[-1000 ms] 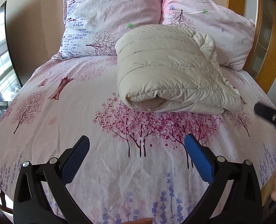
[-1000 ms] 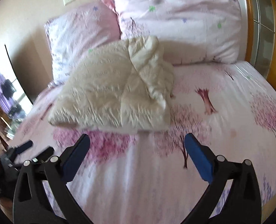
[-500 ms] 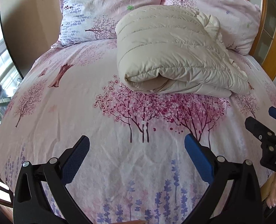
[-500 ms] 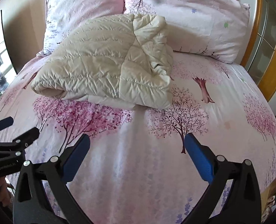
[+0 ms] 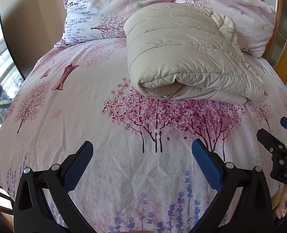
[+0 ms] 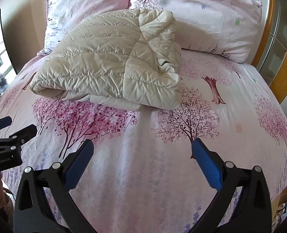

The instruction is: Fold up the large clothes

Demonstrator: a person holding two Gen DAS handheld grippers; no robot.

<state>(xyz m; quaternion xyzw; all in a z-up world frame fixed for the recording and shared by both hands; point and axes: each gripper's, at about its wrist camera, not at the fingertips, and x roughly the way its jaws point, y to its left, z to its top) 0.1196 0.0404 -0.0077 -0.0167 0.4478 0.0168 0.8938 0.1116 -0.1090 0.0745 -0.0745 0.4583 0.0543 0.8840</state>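
- Bedroom: bed [image 5: 89, 104] with a pink tree-print sheet, two pillows [image 5: 112, 5] at 12 o'clock against the headboard, wooden frame at 2–3 o'clock.
- Padded jacket [image 5: 184, 58], cream and quilted, lies on the sheet at 1 o'clock in the left view and 11–12 o'clock in the right view. It is a thick folded bundle, rolled edge facing the cameras, far side just touching the pillows.
- Left gripper [image 5: 142, 162]: jaws spread wide, nothing between them, over bare sheet well short of the jacket.
- Right gripper [image 6: 142, 161]: same, wide apart and empty; also seen at 3–4 o'clock in the left view.
- Change over the last second: both cameras have closed in and levelled out. The jacket fills more of each view now, and the right gripper has come alongside the left one. Jacket shape looks unchanged, and neither gripper touches it.
- Read: folding looks essentially finished. Loose ruffled cloth on the right side is the only untidy bit.
- Likely next: a tuck or press there, or pull away. Can't tell which.
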